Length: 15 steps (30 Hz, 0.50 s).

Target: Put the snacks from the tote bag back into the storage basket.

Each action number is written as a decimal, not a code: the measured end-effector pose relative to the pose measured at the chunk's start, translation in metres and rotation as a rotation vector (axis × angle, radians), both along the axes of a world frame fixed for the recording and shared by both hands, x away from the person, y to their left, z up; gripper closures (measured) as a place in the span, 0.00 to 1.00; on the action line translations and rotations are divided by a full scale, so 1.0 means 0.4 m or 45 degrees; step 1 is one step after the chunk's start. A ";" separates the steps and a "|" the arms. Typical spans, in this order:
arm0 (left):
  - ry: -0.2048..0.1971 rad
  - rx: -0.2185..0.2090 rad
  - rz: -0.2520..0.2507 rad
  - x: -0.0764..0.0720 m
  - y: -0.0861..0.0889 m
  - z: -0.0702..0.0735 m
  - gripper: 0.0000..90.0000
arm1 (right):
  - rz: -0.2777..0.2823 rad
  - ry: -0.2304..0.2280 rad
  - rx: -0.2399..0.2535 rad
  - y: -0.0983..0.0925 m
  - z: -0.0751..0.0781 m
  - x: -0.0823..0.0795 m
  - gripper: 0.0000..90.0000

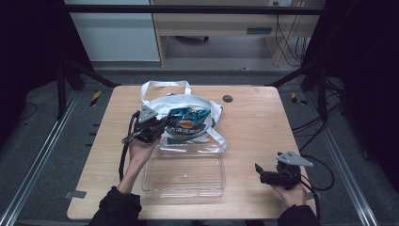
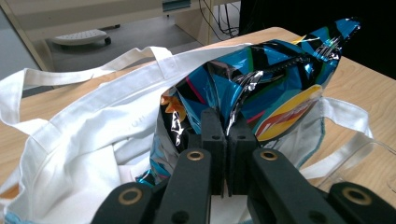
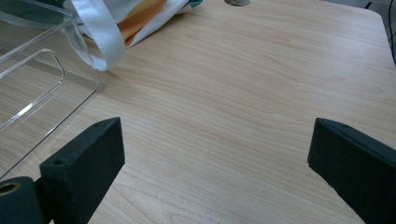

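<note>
Wooden bench: left tongs pinching the blue snack bag in the white tote bag's mouth.
Right tongs spread, idle near the clear plastic tray. Next, likely: lift the snack bag out without dragging the tote, then lower it into the tray.

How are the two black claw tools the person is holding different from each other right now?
The left gripper has its jaws pinched together on the shiny blue snack bag; the right gripper has its jaws spread wide with nothing between them. The left gripper reaches to the white tote bag; the right gripper sits apart over bare table. Both are black and hand-held.
</note>
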<state>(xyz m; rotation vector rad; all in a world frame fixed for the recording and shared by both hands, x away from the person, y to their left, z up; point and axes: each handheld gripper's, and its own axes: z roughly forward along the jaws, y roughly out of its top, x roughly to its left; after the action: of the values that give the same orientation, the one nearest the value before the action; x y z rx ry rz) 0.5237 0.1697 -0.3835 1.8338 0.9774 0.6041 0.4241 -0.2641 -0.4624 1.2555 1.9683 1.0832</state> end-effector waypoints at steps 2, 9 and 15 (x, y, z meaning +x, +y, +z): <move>-0.002 0.007 -0.001 -0.007 -0.003 -0.001 0.97 | 0.000 0.000 0.001 0.000 0.000 0.000 0.05; -0.034 -0.008 0.033 -0.002 -0.006 0.008 0.76 | 0.000 0.001 0.002 0.001 0.000 0.000 0.05; -0.027 0.002 0.020 0.012 -0.016 0.004 0.73 | 0.002 0.002 0.002 0.001 0.000 0.000 0.05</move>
<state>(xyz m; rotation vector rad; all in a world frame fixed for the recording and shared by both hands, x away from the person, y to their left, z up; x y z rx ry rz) 0.5286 0.1632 -0.3820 1.8186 0.9781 0.6329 0.4240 -0.2639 -0.4625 1.2557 1.9702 1.0848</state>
